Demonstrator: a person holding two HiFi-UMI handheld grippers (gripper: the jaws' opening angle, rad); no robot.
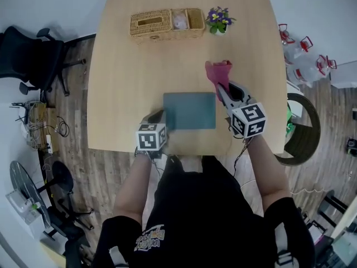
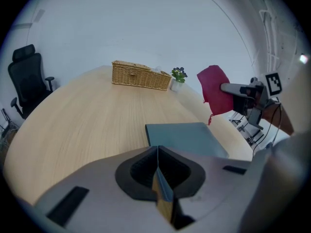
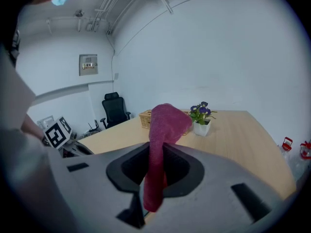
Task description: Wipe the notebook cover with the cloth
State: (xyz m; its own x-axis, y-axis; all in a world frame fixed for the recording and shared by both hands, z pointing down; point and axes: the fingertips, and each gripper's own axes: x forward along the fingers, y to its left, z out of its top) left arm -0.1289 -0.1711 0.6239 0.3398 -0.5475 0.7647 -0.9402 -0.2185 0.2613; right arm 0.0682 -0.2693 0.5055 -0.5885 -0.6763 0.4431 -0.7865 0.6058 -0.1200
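A: Right tongs (image 3: 155, 148), how do they stand?
B: Clamped on the cloth (image 3: 166, 122); dark pink, pinched partway along; upper part stands up and flops over above the pads, lower end hangs down past them; in that tongs' own view the cloth covers part of the basket (image 3: 145, 119) behind it

A: And the left tongs (image 2: 158, 152)?
B: Pressed together, seam closed along its length; nothing seen between them

A: Notebook (image 1: 189, 110)?
B: Flat on the table (image 1: 125, 77), grey-blue cover up, near the edge by the person; lies between the two tongs in the head view; cloth held up in the air past its far right corner, not on the cover

A: Do the left tongs touch it?
B: Cannot tell; from the head view the tips sit at its near left corner, dark against dark, and the marker cube (image 1: 152, 137) hides what lies under it; in the left gripper view the notebook's near edge is cut off by the tongs' own body

A: Anything else?
B: Basket at the far side, potted plant (image 1: 219, 20) just right of it; something pale pink in the middle compartment, too small to name; office chair (image 1: 28, 57) off the table's left; table's near edge partly hidden by the person's torso
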